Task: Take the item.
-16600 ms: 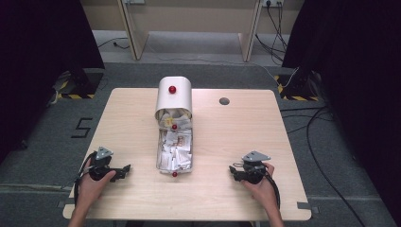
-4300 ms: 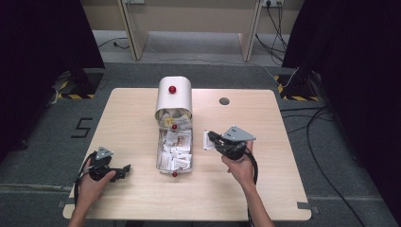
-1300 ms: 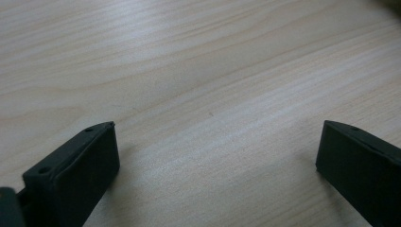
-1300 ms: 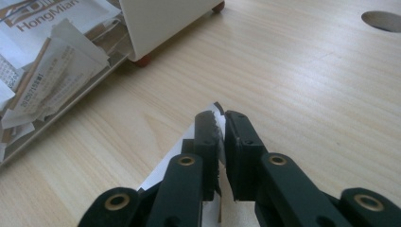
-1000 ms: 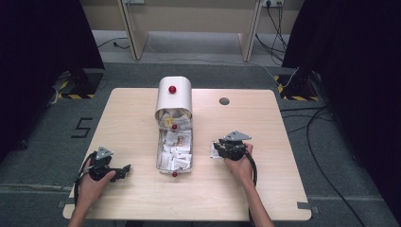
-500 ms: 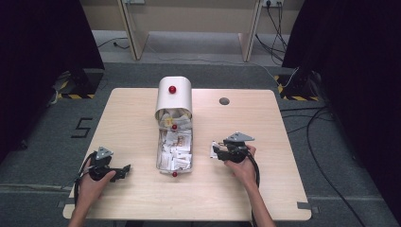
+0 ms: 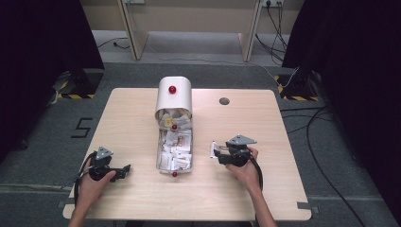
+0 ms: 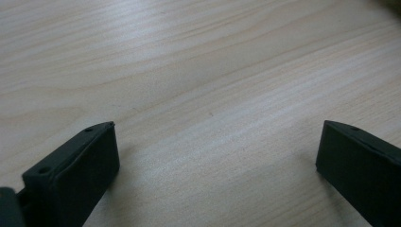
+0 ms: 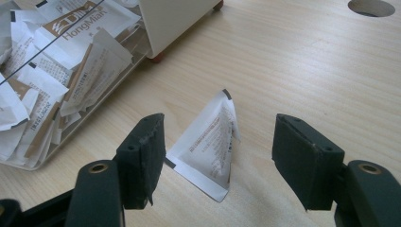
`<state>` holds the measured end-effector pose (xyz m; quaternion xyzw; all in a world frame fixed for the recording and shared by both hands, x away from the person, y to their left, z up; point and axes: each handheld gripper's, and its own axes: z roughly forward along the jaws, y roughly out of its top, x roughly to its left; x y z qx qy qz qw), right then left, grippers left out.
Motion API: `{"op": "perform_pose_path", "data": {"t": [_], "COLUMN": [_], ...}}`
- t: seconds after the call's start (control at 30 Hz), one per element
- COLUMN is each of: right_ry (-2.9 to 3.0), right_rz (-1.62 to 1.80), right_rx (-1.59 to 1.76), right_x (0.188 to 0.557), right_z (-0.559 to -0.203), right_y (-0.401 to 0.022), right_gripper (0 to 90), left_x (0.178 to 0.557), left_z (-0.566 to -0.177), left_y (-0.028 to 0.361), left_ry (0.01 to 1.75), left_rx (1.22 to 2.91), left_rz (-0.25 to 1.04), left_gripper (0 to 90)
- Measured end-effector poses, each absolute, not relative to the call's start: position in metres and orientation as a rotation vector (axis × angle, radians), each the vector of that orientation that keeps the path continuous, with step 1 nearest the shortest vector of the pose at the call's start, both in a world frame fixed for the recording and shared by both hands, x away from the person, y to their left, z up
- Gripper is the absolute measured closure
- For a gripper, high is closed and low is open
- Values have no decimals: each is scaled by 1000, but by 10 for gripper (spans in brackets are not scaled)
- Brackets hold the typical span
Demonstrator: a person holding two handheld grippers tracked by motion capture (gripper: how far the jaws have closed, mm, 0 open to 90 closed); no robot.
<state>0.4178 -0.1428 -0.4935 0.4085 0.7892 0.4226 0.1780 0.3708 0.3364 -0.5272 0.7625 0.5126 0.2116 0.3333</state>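
Observation:
A white printed sachet (image 9: 208, 149) lies on the wood between the jaws of my right gripper (image 9: 220, 137), which stands open with a gap on each side of it. From above, that sachet (image 7: 213, 149) sits just right of the clear tray (image 7: 160, 161), at the tip of the right gripper (image 7: 220, 154). The tray holds several similar sachets (image 7: 176, 146) and runs out from a white rounded dispenser (image 7: 174, 100) with a red knob (image 7: 172, 89). Near the table's front left, my left gripper (image 7: 124, 170) is open over bare wood (image 8: 217, 142).
A round hole (image 7: 224, 100) is set in the tabletop at the back right. Another red knob (image 7: 174, 174) marks the tray's near end. In the right gripper view the clear tray wall (image 9: 61, 137) and the dispenser's white body (image 9: 175, 19) stand close on the left.
The right gripper went from the front right to the tray, then drew back right and slightly toward the front edge. A sachet now lies outside the tray. The left gripper has stayed put.

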Motion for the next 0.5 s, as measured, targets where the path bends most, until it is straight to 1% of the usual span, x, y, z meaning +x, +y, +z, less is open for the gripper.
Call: {"op": "perform_pose_path", "data": {"t": [0.5], "right_ry": [2228], "right_rz": [1193], "right_rx": [1138], "right_x": [407], "right_z": [-489], "right_y": [-145], "right_gripper": [357], "left_x": [371], "left_z": [-527], "left_y": [336], "left_ry": [1338], "left_rx": [1991], "left_rz": [553], "left_gripper": [0]}}
